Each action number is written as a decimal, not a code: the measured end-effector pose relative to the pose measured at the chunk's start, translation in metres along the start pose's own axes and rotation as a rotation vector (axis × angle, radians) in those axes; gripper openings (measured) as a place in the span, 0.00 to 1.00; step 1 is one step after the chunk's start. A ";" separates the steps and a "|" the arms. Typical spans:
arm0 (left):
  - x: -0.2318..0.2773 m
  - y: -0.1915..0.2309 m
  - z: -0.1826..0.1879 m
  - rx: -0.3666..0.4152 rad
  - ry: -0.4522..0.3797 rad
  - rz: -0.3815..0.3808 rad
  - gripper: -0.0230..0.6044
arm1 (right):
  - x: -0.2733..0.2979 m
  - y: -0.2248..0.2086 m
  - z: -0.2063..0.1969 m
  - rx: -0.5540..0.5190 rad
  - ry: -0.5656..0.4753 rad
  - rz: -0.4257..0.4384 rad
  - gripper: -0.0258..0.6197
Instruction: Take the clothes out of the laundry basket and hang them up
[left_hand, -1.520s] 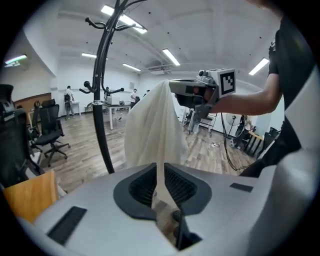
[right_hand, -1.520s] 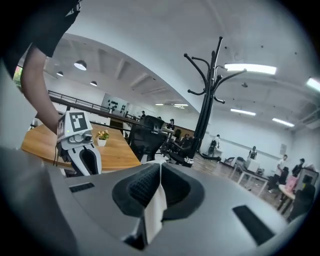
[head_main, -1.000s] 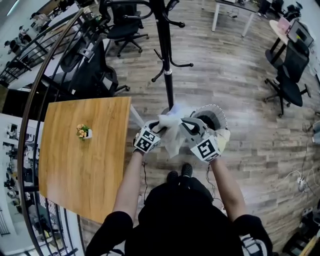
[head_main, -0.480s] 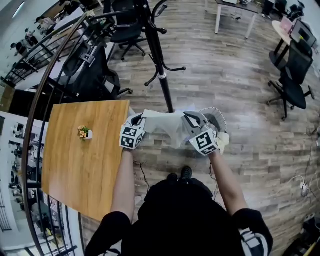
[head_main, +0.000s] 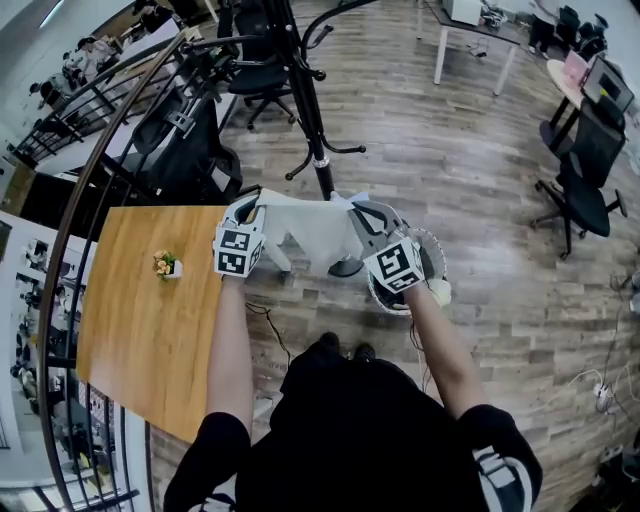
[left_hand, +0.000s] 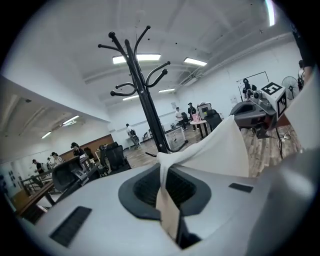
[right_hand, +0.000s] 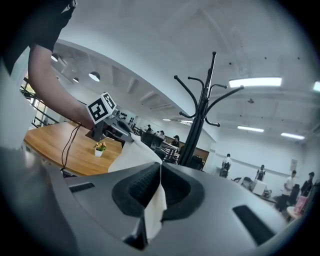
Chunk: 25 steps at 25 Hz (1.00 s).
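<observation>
White garment (head_main: 318, 228) now lifted clear of basket (head_main: 439, 266), stretched between left gripper (head_main: 258, 206) and right gripper (head_main: 362, 211), both clamped on it, nearer coat rack (head_main: 305, 95).

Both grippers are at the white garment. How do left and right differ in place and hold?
The left gripper sits beside the corner of the wooden table; the right gripper sits above the round white laundry basket. From the left gripper the white garment runs off rightward, from the right gripper leftward, so it spans between them. Shared: both are shut on the garment, near the black coat rack.
</observation>
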<state>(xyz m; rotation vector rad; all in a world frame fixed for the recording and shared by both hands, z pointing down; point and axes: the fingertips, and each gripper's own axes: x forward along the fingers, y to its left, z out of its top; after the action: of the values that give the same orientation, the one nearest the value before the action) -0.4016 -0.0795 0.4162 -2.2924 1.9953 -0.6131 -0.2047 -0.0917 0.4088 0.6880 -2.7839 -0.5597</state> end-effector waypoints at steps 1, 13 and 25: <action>0.001 0.006 0.007 0.008 -0.009 0.008 0.09 | 0.004 -0.003 0.004 -0.004 -0.005 -0.001 0.07; 0.045 0.083 0.056 0.076 -0.093 0.015 0.09 | 0.067 -0.038 0.031 -0.032 -0.026 -0.060 0.06; 0.164 0.155 0.060 0.090 -0.120 -0.089 0.09 | 0.164 -0.088 0.002 -0.066 0.075 -0.205 0.06</action>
<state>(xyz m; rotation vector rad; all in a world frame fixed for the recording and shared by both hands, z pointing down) -0.5136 -0.2771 0.3609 -2.3161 1.7847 -0.5442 -0.3117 -0.2428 0.3900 0.9659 -2.6299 -0.6460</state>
